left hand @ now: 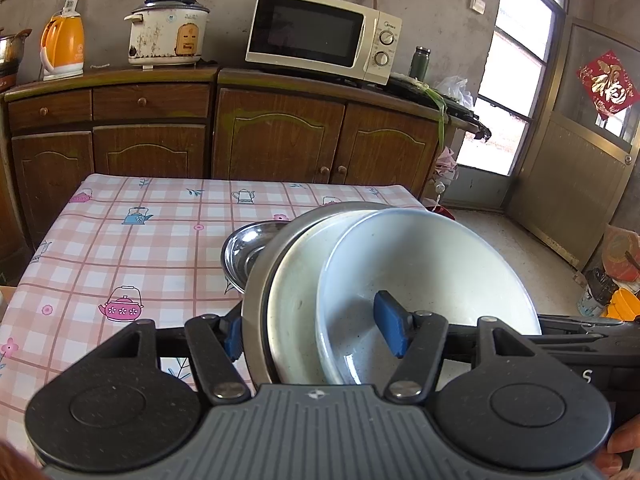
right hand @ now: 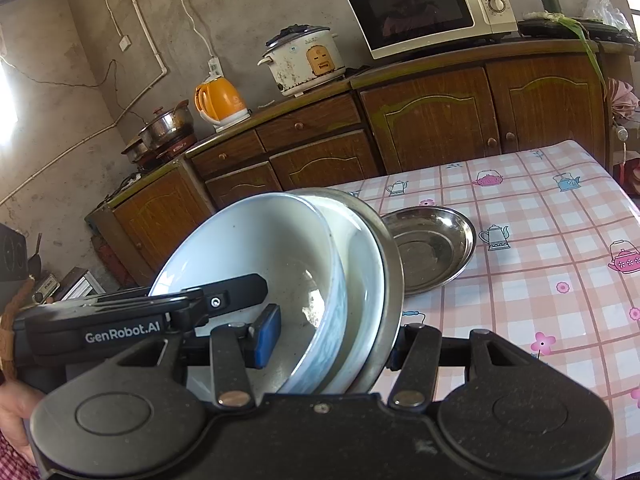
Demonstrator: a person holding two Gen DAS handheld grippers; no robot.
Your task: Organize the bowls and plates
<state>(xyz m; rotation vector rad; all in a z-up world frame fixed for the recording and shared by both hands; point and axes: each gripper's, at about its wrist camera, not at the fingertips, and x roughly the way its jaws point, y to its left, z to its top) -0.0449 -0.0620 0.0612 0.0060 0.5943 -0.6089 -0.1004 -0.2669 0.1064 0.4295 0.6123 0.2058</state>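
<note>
glazed, slippery, breakable nested stack (left hand: 360, 280) is clamped at its near rim by left gripper (left hand: 316, 332) and right gripper (right hand: 328, 340); grip rims squarely.

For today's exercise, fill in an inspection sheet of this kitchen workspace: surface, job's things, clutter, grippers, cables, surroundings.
Surface: table under a pink checked cloth with teapot prints.
Job's things: tilted stack of a white bowl, a white plate and a metal dish; a separate steel plate lies flat on the cloth.
Clutter: nothing seen on the table.
Grippers: left gripper and right gripper each have their jaws clamped across the stack's rim.
Cables: white cords run up the wall to sockets.
Surroundings: wooden cabinets carrying a microwave, rice cooker and orange kettle.
</note>
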